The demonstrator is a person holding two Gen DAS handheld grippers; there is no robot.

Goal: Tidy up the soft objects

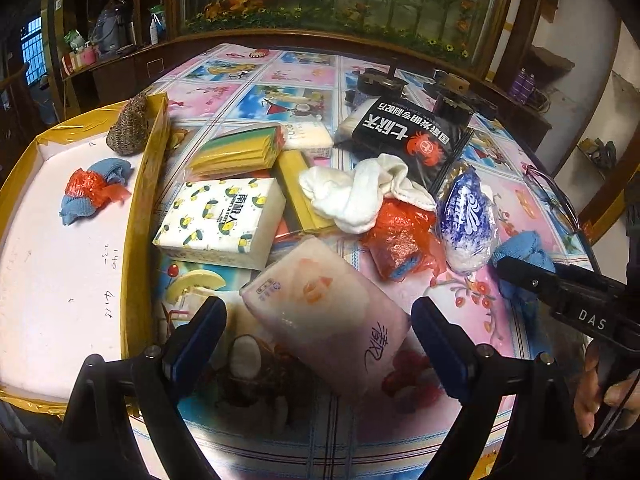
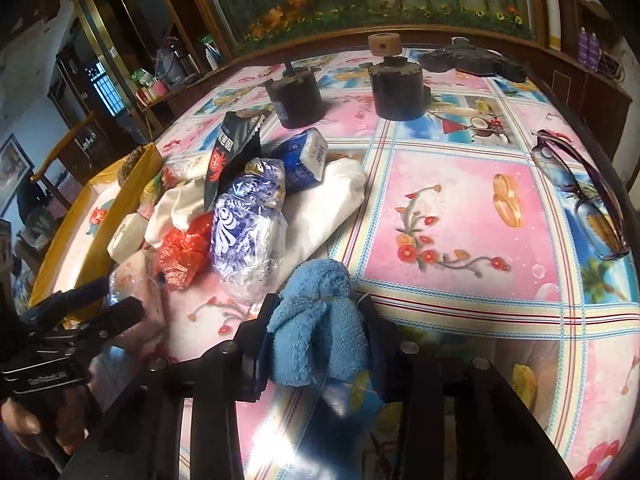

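My left gripper (image 1: pixel 318 320) stands open, its fingers either side of a pink tissue pack (image 1: pixel 324 320) lying on the flowered tablecloth, with gaps on both sides. My right gripper (image 2: pixel 316 320) is shut on a bunched blue cloth (image 2: pixel 320 320), low over the table; the left wrist view has that cloth (image 1: pixel 520 248) at the right. A pile sits behind: a lemon-print tissue pack (image 1: pixel 220 220), a white sock (image 1: pixel 360 192), a red plastic bag (image 1: pixel 400 240) and a blue-and-white wrapped roll (image 1: pixel 464 220). The yellow-rimmed tray (image 1: pixel 148 184) at the left holds a blue cloth with red plastic (image 1: pixel 92 196) and a brown knitted piece (image 1: pixel 130 128).
A black snack packet (image 1: pixel 404 132) and a yellow-green sponge pack (image 1: pixel 240 148) lie in the pile. Two dark cylinders (image 2: pixel 296 96) (image 2: pixel 400 88) stand at the back of the table. Glasses (image 2: pixel 580 192) lie near the right edge. A hand holds the left gripper (image 2: pixel 92 304).
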